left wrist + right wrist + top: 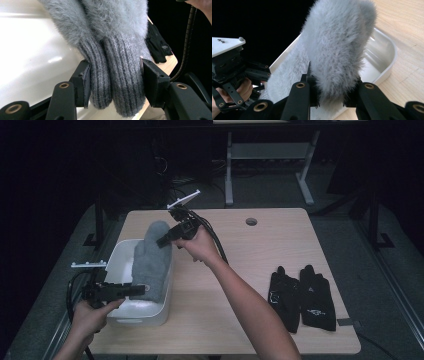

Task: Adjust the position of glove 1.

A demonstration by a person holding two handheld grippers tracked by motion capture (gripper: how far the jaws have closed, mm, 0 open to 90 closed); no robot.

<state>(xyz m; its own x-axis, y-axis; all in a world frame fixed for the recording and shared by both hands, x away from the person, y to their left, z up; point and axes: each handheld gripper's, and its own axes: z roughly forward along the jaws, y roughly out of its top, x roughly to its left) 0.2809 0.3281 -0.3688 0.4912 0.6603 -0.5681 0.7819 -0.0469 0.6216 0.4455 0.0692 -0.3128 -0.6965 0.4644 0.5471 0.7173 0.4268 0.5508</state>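
Note:
A pair of fuzzy grey mittens hangs stretched over a white plastic bin at the table's left. My left gripper is shut on their ribbed cuffs at the near end, both pads pressing the knit. Across the bin, my right gripper is shut on the furry tips of the mittens at the far end. The mittens sag between the two grippers, partly inside the bin. My left gripper and its hand also appear in the right gripper view.
A pair of black gloves lies flat at the table's right front; they also appear as black gloves in the left gripper view. A round cable hole sits at the table's back. A desk frame stands beyond.

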